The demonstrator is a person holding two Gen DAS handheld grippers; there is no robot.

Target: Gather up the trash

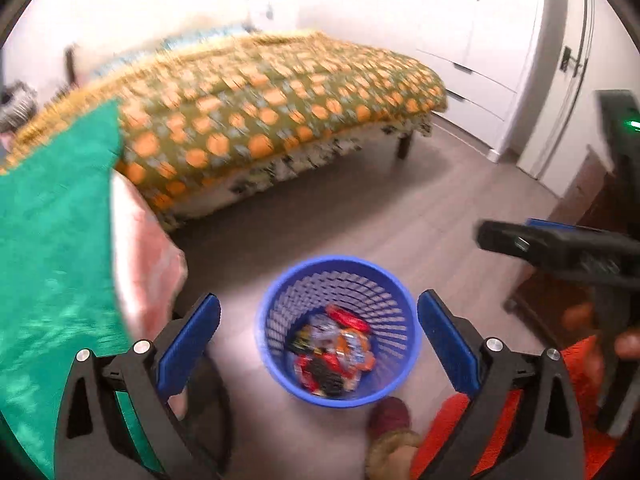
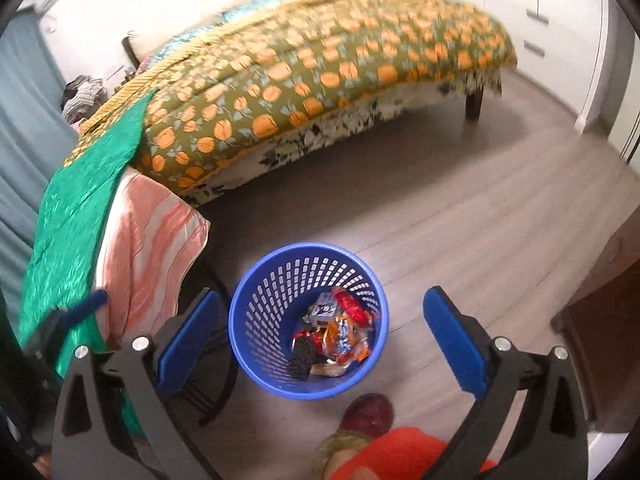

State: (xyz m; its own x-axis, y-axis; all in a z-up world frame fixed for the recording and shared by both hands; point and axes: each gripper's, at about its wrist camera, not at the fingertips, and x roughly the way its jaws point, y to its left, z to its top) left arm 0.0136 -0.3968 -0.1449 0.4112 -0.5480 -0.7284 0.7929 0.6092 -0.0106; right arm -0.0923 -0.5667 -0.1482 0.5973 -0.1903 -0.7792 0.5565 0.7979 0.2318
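Right wrist view – wood floor [image 2: 460, 208], bed [image 2: 320, 64], blue basket [image 2: 256, 304]

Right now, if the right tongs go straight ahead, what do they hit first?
Probably the blue bin, or the wrappers inside it. The right tongs are open and empty; depth is unclear.

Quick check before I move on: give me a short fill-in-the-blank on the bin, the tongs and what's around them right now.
1. The wrappers lie inside the ____ basket.
2. Both the left tongs and the right tongs are ____, with nothing between their pads.
3. The basket stands on the ____ floor.
4. The cloth draped beside the bed is ____.

Missing words: blue; open; wooden; green
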